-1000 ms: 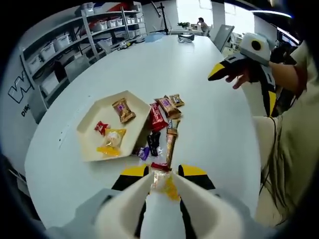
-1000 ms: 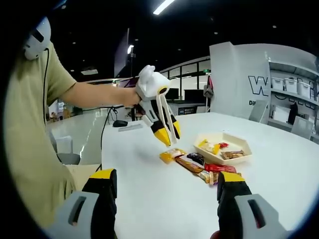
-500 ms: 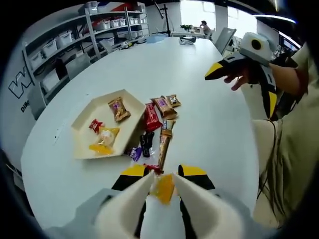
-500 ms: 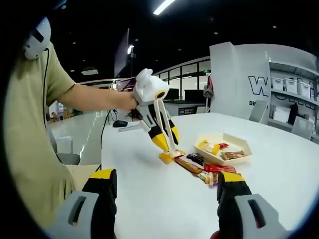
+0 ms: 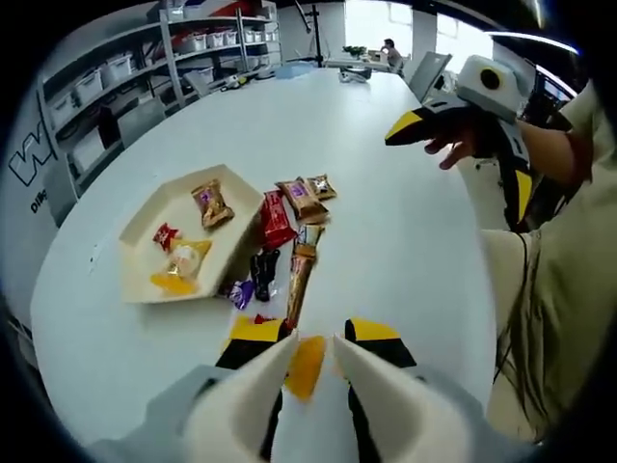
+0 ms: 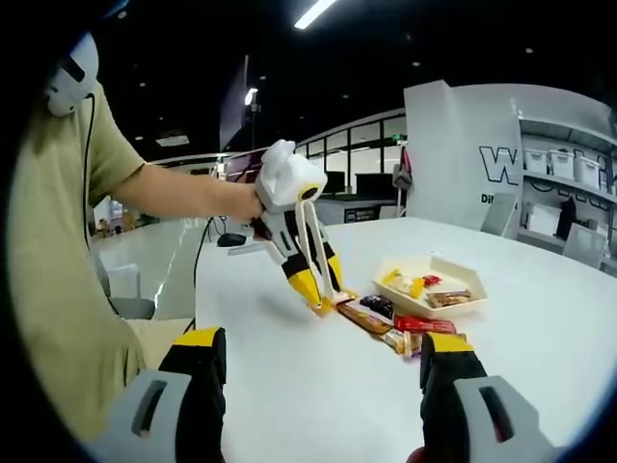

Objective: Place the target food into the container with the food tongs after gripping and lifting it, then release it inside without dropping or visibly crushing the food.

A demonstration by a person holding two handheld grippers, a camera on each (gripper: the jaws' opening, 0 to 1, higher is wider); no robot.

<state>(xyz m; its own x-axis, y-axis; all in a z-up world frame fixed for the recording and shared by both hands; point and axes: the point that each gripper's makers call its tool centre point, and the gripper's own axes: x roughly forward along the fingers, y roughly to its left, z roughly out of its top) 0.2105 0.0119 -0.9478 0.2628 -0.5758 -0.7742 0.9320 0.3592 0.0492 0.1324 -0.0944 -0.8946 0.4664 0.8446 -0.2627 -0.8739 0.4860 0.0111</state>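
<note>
- Left gripper [image 5: 308, 359] has the white tong arms of the food tongs [image 5: 253, 386] riding along its jaws, and their tips sit on either side of a yellow-wrapped snack [image 5: 306, 365] at 6 o'clock in the left gripper view. The tips look closed in on the wrapper, though I cannot tell how firmly they pinch it.
- From the right gripper view, that same left gripper [image 6: 313, 289] points steeply down at the near end of the snack row. The steep angle probably lets the thin tong tips straddle the packet from above.
- Right gripper [image 6: 318, 386] is spread wide and grips nothing; its two yellow-tipped jaws rise at 7 and 5 o'clock in its own view. In the left gripper view it hovers at 2 o'clock [image 5: 461, 121], well apart from the food and probably held back so as not to get in the way.
- Cream hexagonal tray [image 5: 135, 253], the container, lies at 9 o'clock from the tongs, with several wrapped snacks in it.
- Loose snacks run in a row beside the tray's right edge, among them a red packet [image 5: 275, 218] and a long brown bar [image 5: 297, 278], so the carry to the tray looks short.
- White table [image 5: 405, 251] carries everything.
</note>
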